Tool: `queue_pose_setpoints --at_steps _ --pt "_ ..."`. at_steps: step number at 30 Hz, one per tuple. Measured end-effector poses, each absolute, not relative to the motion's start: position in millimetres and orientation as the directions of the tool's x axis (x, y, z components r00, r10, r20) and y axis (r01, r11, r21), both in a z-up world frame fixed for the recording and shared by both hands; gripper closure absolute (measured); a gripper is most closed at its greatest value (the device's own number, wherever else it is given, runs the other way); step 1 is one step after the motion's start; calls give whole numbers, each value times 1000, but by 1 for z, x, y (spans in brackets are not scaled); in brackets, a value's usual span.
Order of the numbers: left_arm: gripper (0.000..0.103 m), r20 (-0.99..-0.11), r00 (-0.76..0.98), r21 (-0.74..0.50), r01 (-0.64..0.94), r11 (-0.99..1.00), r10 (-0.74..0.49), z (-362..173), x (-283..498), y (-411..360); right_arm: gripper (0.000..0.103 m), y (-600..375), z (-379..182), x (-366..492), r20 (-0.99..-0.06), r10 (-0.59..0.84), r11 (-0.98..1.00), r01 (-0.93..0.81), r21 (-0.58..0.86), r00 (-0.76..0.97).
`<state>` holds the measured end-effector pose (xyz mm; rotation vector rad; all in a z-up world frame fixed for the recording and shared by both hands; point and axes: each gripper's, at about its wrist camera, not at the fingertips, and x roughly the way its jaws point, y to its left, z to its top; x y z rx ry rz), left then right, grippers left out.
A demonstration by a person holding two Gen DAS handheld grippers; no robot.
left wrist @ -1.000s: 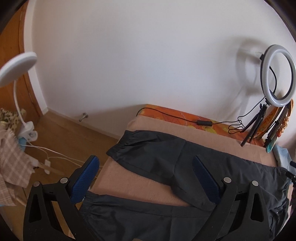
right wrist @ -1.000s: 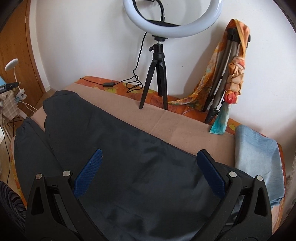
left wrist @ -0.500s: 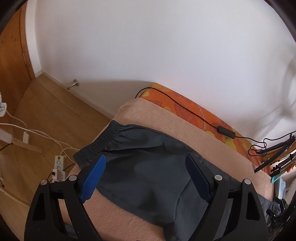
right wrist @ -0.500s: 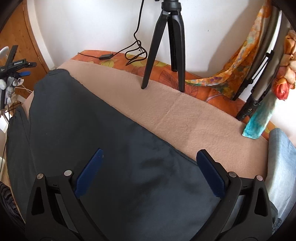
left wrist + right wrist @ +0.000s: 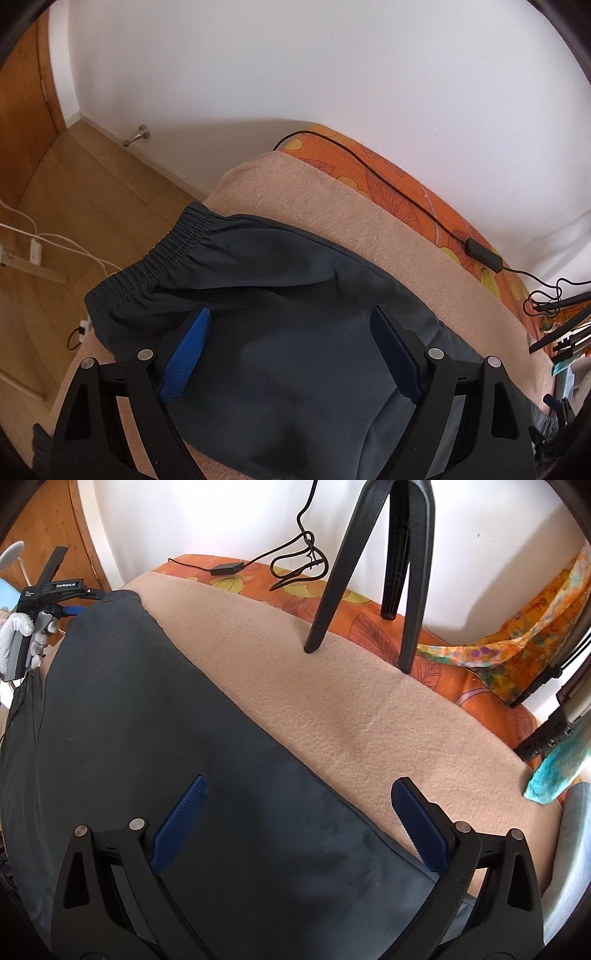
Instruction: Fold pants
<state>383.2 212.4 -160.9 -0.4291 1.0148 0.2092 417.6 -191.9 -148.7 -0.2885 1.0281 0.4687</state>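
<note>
The left wrist camera is looking steeply down along its own fingers at the cuff end of the pants (image 5: pixel 258 295), close above the cloth, and is facing the white wall (image 5: pixel 332 74) and the wooden floor (image 5: pixel 74 206). The right wrist camera is looking down just as steeply and closely, farther along the same pants (image 5: pixel 147 738), and is facing the tripod (image 5: pixel 369 572). Both are taking in the beige blanket (image 5: pixel 332 214) and the black cable (image 5: pixel 406 203). The right view is also catching the left gripper (image 5: pixel 79 602) at its far left edge.

Bright daylight, soft shadows, fisheye-warped dark edges.
</note>
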Motion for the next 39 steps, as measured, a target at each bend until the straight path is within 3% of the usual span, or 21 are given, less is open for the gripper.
queue_pose_setpoints --at_steps 3,4,6,8,9,10,24,34,37,39 --pt "16 -857 515 -255 -371 893 -30 -163 384 214 7 -186 -155 420 -887 221 864 -503 -15 406" --pt "16 -858 513 -257 -373 892 -33 -165 383 215 18 -184 -158 421 -895 223 862 -507 -5 387" --pt "16 -862 505 -263 -373 890 -43 -167 384 216 28 -182 -156 418 -893 228 862 -506 0 389" --pt "15 -865 500 -259 -373 891 -43 -166 384 216 58 -179 -150 413 -889 236 860 -510 3 393" --pt "15 -865 499 -261 -377 889 -42 -166 385 217 84 -178 -148 411 -892 230 862 -508 1 390" --pt "15 -866 498 -268 -384 883 -46 -165 385 217 94 -177 -146 410 -895 230 865 -502 7 383" --pt "14 -855 502 -409 -502 762 -128 -164 404 221 98 -165 -73 275 -809 331 806 -592 -25 485" --pt "17 -885 462 -206 -503 840 60 -166 421 196 100 -145 -80 227 -818 343 765 -643 -43 462" --pt "34 -855 497 -128 -480 868 149 -168 414 187 100 -143 -78 219 -815 342 764 -643 -49 469" --pt "59 -836 512 -98 -492 865 196 -167 408 187 100 -143 -75 217 -812 340 769 -638 -51 475"
